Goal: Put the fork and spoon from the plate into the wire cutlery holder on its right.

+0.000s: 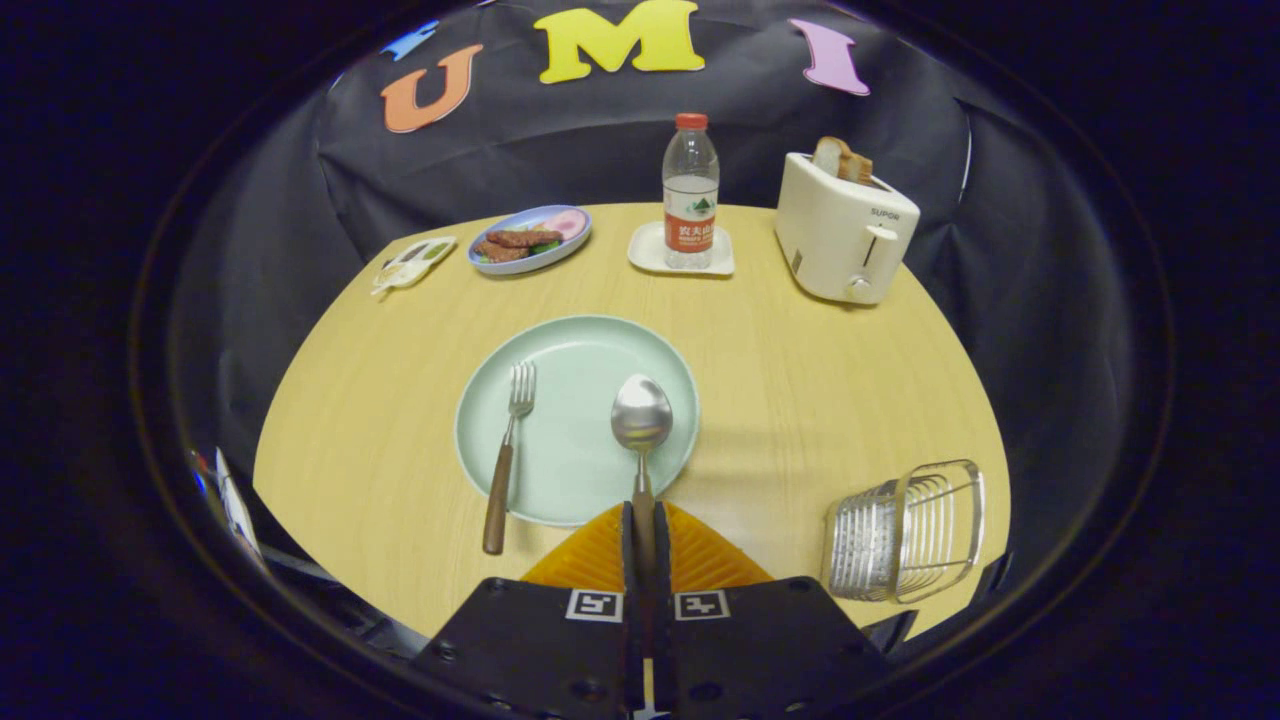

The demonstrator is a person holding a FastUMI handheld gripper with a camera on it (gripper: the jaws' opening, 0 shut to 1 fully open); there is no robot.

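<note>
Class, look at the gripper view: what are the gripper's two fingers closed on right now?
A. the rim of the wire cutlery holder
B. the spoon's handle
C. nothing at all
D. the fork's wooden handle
B: the gripper has both fingers pressed on the spoon handle, its bowl lying on the plate just ahead.

I count one fork (507, 447), one spoon (641, 432) pinched between my fingers (643, 520), two plates (577, 420) beyond them, one wire holder (905, 532), one bottle (690, 192), one coaster (680, 250), one toaster (843, 232), two bread slices (842, 158) and one packet (413, 264), all on one table (800, 400).
</note>
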